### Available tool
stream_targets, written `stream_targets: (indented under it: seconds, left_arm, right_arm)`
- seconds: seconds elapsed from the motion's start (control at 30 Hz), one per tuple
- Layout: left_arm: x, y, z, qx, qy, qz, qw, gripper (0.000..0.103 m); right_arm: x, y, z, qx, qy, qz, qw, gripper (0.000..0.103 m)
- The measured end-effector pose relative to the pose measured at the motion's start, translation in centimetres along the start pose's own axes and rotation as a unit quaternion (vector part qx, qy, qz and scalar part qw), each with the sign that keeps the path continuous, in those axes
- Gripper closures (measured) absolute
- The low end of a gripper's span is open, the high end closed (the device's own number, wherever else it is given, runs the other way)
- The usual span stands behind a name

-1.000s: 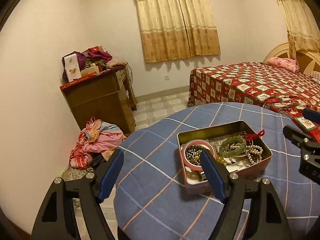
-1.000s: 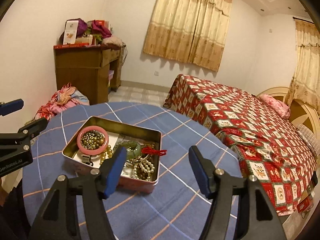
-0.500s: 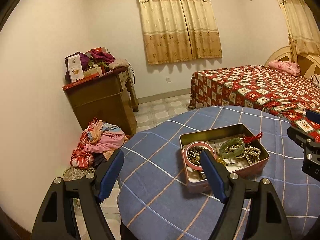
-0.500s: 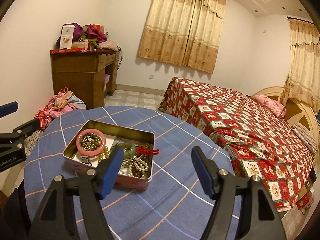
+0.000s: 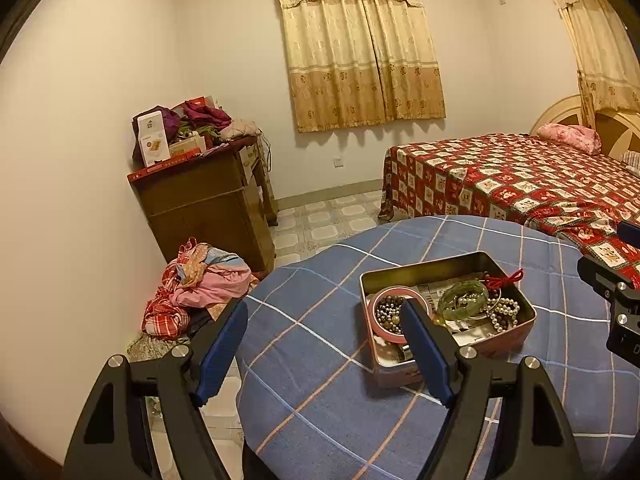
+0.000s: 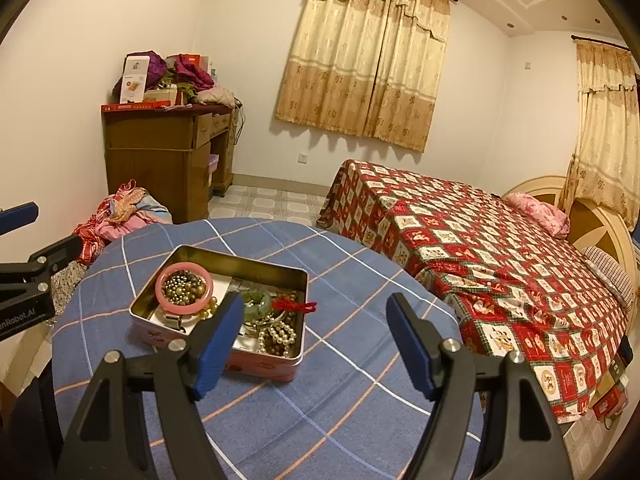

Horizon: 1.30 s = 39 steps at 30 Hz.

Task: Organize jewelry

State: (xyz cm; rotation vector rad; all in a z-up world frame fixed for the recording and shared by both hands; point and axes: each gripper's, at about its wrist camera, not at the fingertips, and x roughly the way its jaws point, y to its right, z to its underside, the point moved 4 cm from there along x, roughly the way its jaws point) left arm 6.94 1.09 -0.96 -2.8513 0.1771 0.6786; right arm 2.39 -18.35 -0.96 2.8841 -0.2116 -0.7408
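Note:
An open metal tin (image 5: 432, 266) (image 6: 240, 258) sits on the blue checked round table (image 5: 320, 360) (image 6: 360, 380). It holds a pink bangle (image 5: 396, 290) (image 6: 160, 290) ringed round dark beads, a green bangle (image 5: 460, 300) (image 6: 260, 308), a pearl strand (image 5: 502, 312) (image 6: 280, 334) and a red cord (image 5: 508, 278) (image 6: 294, 305). My left gripper (image 5: 322, 306) hangs open short of the tin's left end, with nothing between its fingers. My right gripper (image 6: 316, 298) hovers near the tin's right end, its jaws opening and nothing between them.
A bed (image 6: 480, 248) with a red patterned cover stands to the right of the table. A cluttered wooden desk (image 5: 208, 208) is against the left wall, with a heap of clothes (image 5: 200, 284) on the tiled floor beside it. One finger (image 5: 600, 276) of the right gripper shows at the right edge.
The right gripper's jaws have spread a little wider. Both views have drawn back slightly from the tin, which has not moved.

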Motion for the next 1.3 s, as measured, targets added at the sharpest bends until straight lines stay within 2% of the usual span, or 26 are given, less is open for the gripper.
stream_targets:
  seconds: [0.77, 0.83, 0.93, 1.3]
  left_arm:
    - [-0.15, 0.03, -0.18, -0.002, -0.002, -0.01, 0.9999, 0.024]
    - [-0.08, 0.13, -0.14, -0.001, -0.004, 0.003, 1.0, 0.024]
    - [-0.21, -0.04, -0.09, -0.001, 0.004, -0.019, 0.9998, 0.024]
    - [0.21, -0.24, 0.27, -0.004, -0.006, -0.018, 0.9998, 0.024]
  right_arm:
    - [-0.13, -0.22, 0.16, 0.001, 0.0, -0.001, 1.0, 0.027]
    - [-0.1, -0.15, 0.13, 0.001, 0.0, -0.001, 1.0, 0.027]
    - [-0.12, -0.22, 0.17, 0.001, 0.0, -0.002, 1.0, 0.027]
    - [-0.15, -0.46, 0.32, 0.002, -0.001, -0.003, 1.0, 0.026]
